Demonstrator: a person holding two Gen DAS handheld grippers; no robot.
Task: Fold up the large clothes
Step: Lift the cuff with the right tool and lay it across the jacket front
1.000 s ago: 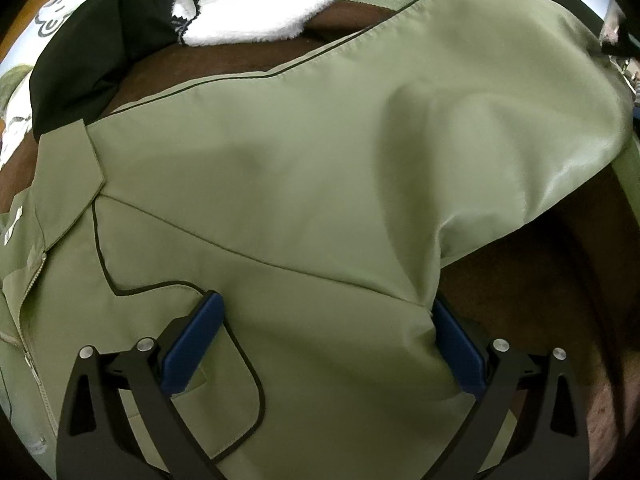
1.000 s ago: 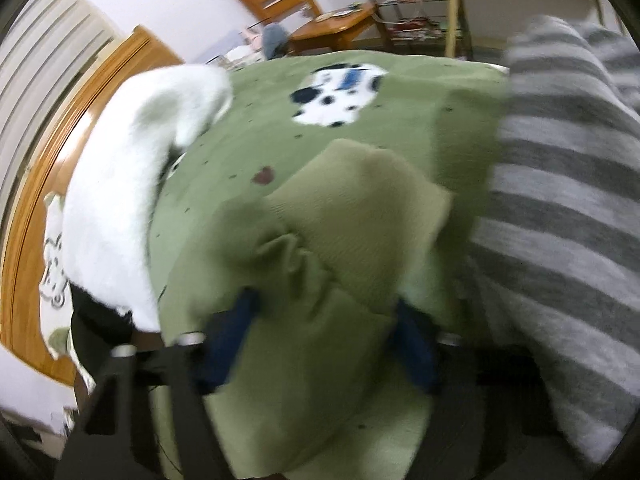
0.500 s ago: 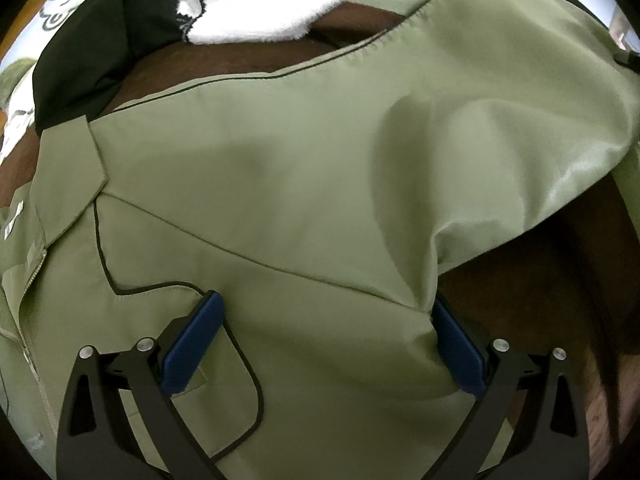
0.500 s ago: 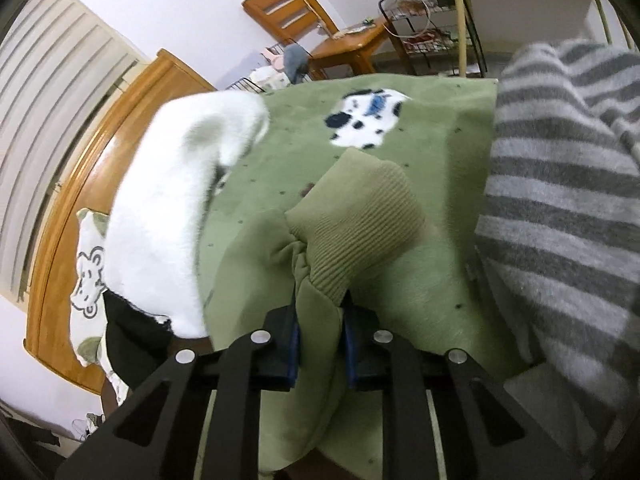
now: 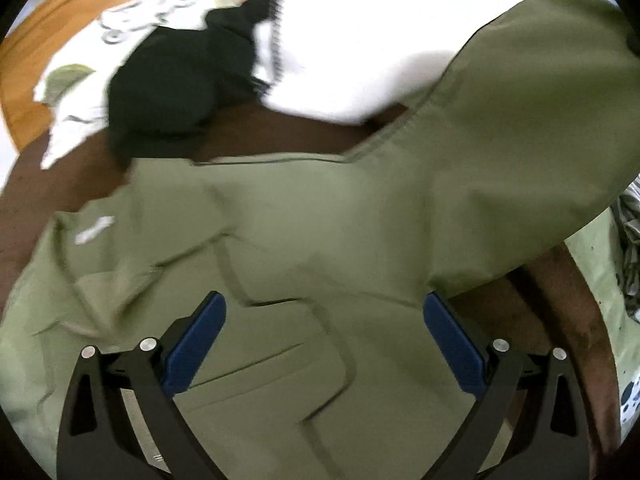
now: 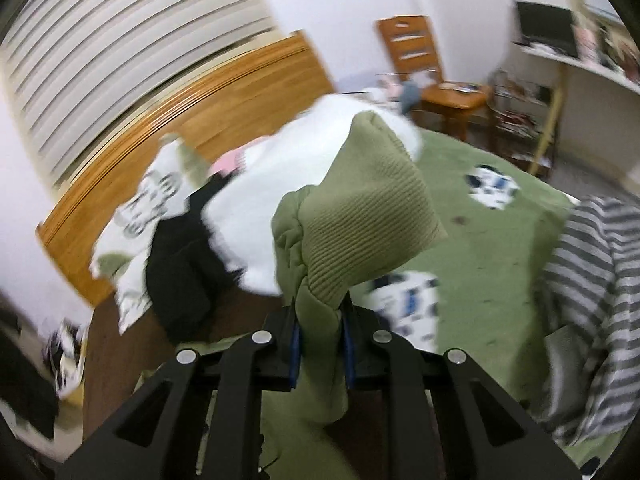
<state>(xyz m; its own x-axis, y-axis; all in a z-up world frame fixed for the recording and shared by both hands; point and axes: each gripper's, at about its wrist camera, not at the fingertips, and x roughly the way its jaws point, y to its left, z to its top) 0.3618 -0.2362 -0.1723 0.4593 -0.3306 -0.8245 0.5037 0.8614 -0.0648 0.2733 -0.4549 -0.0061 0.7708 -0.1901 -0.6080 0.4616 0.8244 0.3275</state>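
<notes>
An olive green jacket [image 5: 328,232] with dark piping lies spread over a brown surface [image 5: 288,132]. My left gripper [image 5: 324,340] is open above the jacket's front, its blue pads [image 5: 196,344] wide apart, holding nothing. One sleeve [image 5: 532,128] rises up to the right. My right gripper [image 6: 320,344] is shut on the sleeve's ribbed cuff [image 6: 360,220] and holds it lifted above the bed.
A white fluffy garment [image 5: 352,40] and a black garment [image 5: 176,80] lie beyond the jacket. A grey striped garment [image 6: 592,300] lies at the right on the green bedspread [image 6: 500,248]. A wooden headboard [image 6: 180,120], chair [image 6: 416,48] and small table [image 6: 456,96] stand behind.
My right gripper closed on the ribbed cuff and lifted it up. The left gripper pulled back a little, staying open, and the sleeve rose to the right.
</notes>
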